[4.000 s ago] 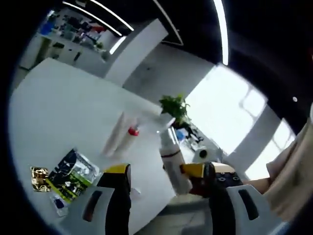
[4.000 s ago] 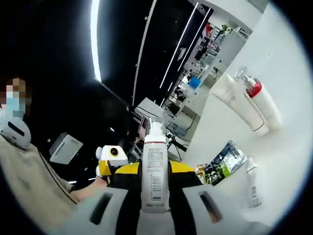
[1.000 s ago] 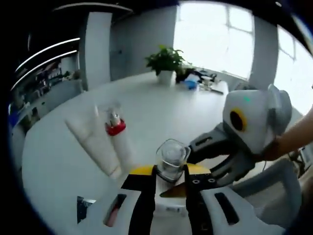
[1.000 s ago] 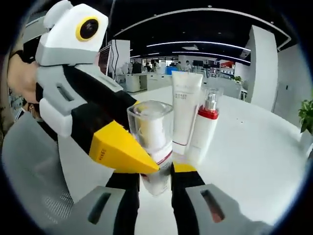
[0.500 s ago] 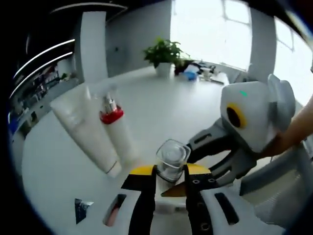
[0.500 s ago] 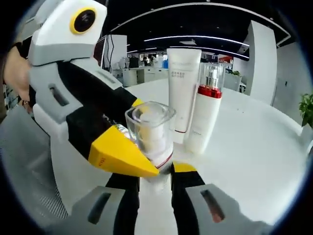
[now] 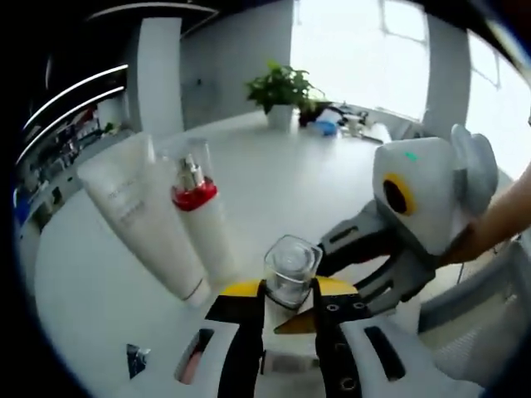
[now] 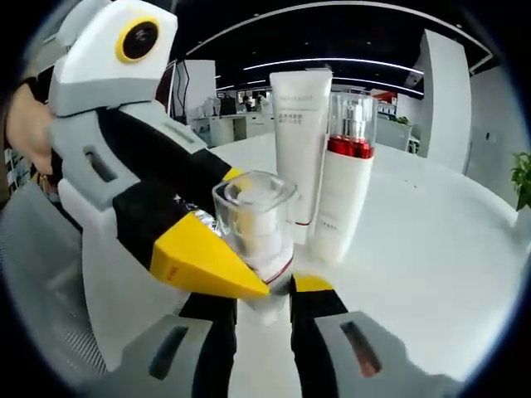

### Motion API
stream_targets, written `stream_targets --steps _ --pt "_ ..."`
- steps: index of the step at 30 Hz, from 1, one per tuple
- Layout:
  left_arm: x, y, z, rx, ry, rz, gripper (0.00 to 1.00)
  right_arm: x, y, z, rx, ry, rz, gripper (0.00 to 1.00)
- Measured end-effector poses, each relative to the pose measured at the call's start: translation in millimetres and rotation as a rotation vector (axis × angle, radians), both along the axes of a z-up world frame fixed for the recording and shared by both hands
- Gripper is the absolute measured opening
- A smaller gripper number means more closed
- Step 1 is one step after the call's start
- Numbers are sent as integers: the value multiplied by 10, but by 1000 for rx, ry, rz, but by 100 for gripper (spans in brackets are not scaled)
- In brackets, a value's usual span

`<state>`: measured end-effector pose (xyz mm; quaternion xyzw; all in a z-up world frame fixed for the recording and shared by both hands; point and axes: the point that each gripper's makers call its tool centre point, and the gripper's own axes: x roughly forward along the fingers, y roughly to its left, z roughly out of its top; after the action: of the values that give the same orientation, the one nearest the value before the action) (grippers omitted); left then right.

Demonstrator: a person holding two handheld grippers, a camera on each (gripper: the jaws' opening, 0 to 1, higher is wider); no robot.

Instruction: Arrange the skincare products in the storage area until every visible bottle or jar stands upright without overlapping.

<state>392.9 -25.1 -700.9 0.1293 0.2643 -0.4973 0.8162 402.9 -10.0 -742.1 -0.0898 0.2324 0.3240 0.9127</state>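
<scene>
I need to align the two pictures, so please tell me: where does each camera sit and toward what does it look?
Left gripper view: rides on the left gripper, looks at the clear-capped bottle; the right gripper and a hand show.
Right gripper view: rides on the right gripper, same bottle; left gripper crosses.
Shared: white tube, red-collared pump bottle, table.

A clear-capped white bottle stands upright near an upright white tube and red-collared pump bottle.

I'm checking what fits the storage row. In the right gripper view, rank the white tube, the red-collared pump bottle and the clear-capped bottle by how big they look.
1. White tube and red-collared pump bottle: too alike to separate.
2. Clear-capped bottle in the tongs looks smallest, though nearest and partly hidden.
</scene>
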Motion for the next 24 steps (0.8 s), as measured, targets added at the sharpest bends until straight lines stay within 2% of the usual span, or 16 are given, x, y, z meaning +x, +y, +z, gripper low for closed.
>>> stream_targets --steps 12,24 --pt "258 -32 -10 -2 -29 -12 19 255 -23 -3 -15 8 50 24" --pt "439 -91 -3 4 -23 -34 19 420 -75 -13 -25 6 62 24"
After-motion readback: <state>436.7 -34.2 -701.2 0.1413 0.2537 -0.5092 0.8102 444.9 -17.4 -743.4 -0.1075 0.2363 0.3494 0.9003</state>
